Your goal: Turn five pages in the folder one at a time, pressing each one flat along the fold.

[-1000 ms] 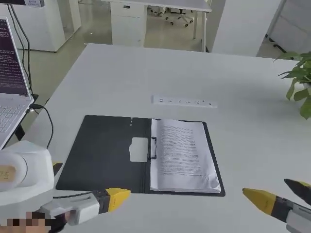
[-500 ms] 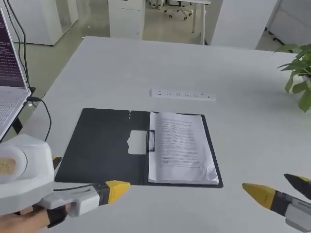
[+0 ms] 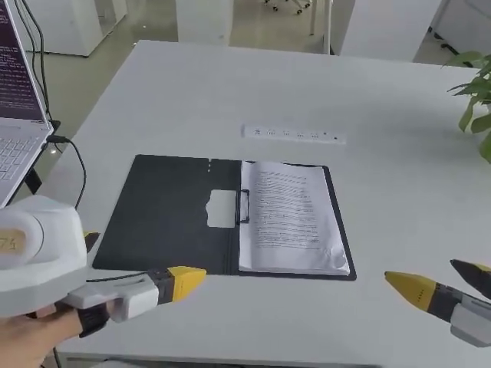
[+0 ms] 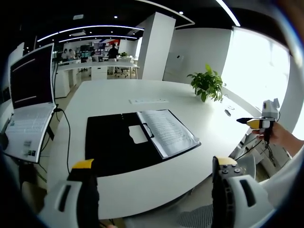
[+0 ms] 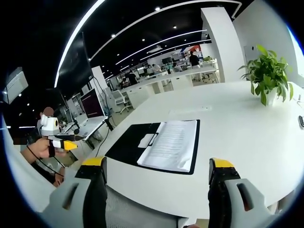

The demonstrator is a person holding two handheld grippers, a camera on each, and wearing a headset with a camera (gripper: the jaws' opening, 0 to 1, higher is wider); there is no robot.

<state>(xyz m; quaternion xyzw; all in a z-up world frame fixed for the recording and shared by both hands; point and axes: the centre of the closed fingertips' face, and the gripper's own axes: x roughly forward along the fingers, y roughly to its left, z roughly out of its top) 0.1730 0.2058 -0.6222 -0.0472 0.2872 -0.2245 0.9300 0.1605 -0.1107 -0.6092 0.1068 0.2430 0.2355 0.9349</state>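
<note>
A black folder [image 3: 165,218] lies open on the white table, with a stack of printed pages [image 3: 288,218] clipped on its right half. The lower right corner of the top page is curled. My left gripper [image 3: 140,259] hovers open at the table's near edge, just in front of the folder's left cover. My right gripper [image 3: 433,280] hangs open to the right of the folder, nearer me than the pages. The left gripper view has its jaws [image 4: 154,164] wide apart before the folder [image 4: 114,142]. In the right gripper view my gripper [image 5: 156,163] holds nothing, and the pages [image 5: 173,142] lie ahead.
A white power strip [image 3: 293,134] lies just beyond the folder. An open laptop [image 3: 15,115] stands at the far left with a black cable [image 3: 73,165] trailing off it. A potted plant [image 3: 476,84] sits at the right edge. Bare table surrounds the folder.
The head camera has shifted, so the folder sits a little higher in the picture. Both grippers stay open and near the same spots. The folder and pages have not moved.
</note>
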